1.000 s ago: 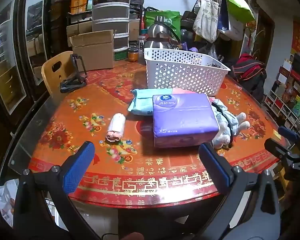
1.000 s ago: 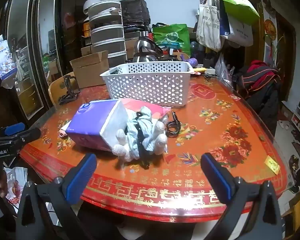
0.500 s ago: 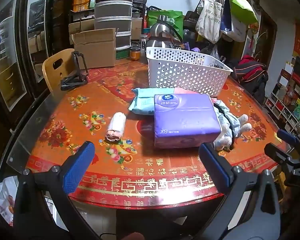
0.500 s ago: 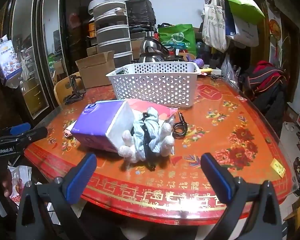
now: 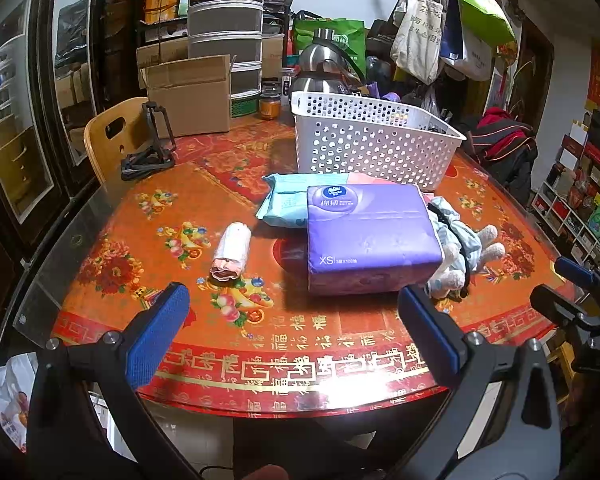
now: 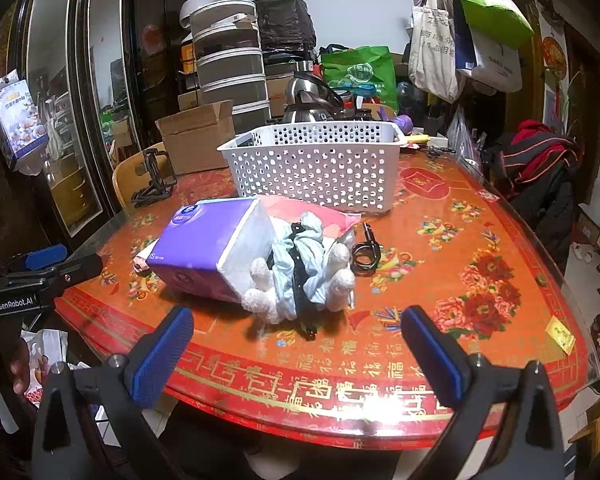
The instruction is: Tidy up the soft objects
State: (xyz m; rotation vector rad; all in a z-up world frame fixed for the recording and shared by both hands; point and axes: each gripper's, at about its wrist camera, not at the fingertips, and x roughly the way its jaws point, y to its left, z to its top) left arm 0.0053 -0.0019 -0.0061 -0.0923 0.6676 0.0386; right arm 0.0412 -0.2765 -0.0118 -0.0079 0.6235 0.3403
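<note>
A purple tissue pack (image 5: 370,236) (image 6: 208,250) lies mid-table, partly on a teal wipes pack (image 5: 286,204). A plush toy in pale blue clothes (image 5: 458,248) (image 6: 300,270) lies against the pack's right end. A small white rolled cloth (image 5: 231,250) lies to the left. A white perforated basket (image 5: 374,142) (image 6: 320,164) stands behind them. My left gripper (image 5: 296,332) is open and empty near the table's front edge. My right gripper (image 6: 296,354) is open and empty in front of the plush toy.
The red round table (image 6: 480,264) has a glass top. A coiled black cable (image 6: 366,254) lies right of the plush. A black phone stand (image 5: 150,146), a cardboard box (image 5: 190,96) and a wooden chair (image 5: 112,138) are at the back left. Kettles and bags crowd the far side.
Both grippers have moved slightly forward toward the table; the objects appear a little larger. Nothing on the table has moved. Both grippers stay open.
</note>
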